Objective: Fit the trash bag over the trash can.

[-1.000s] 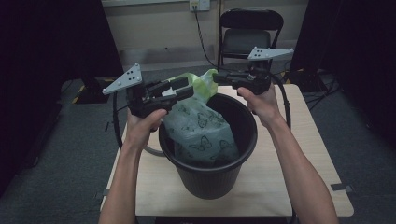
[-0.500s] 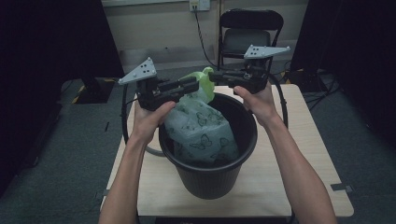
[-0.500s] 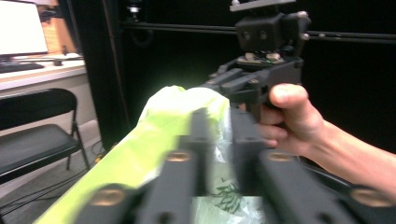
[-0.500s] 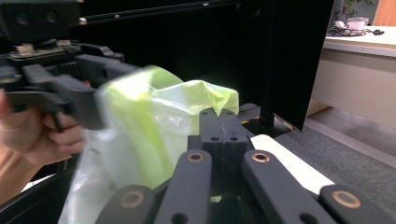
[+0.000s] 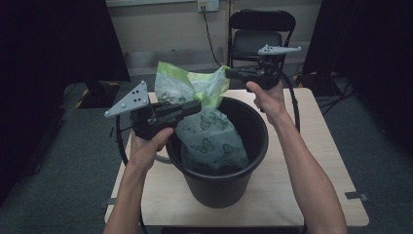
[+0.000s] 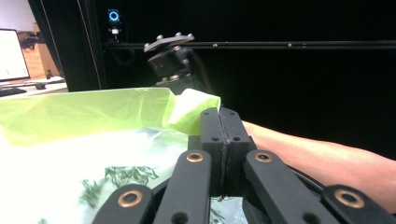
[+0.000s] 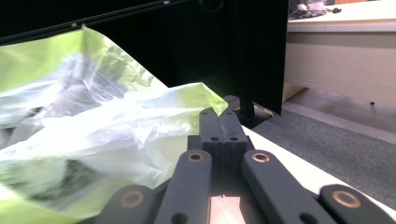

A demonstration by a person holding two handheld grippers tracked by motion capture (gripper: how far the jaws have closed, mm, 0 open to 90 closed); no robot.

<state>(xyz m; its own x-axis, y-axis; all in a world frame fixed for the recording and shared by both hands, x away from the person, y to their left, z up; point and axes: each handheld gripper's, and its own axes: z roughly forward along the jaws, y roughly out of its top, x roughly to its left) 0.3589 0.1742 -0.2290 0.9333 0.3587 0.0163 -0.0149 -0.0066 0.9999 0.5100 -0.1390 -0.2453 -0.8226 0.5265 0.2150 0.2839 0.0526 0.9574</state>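
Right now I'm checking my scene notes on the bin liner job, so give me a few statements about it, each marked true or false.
1. The bag sits partly inside the black bucket. True.
2. The bag is plain white. False: it has a green top edge and a butterfly print.
3. The left gripper is shut on the bag's edge. True; its jaws have just closed.
4. The right gripper hangs open, away from the bag. False: it is shut on the bag's other side.
5. The bucket stands on the floor. False: it stands on the wooden table.
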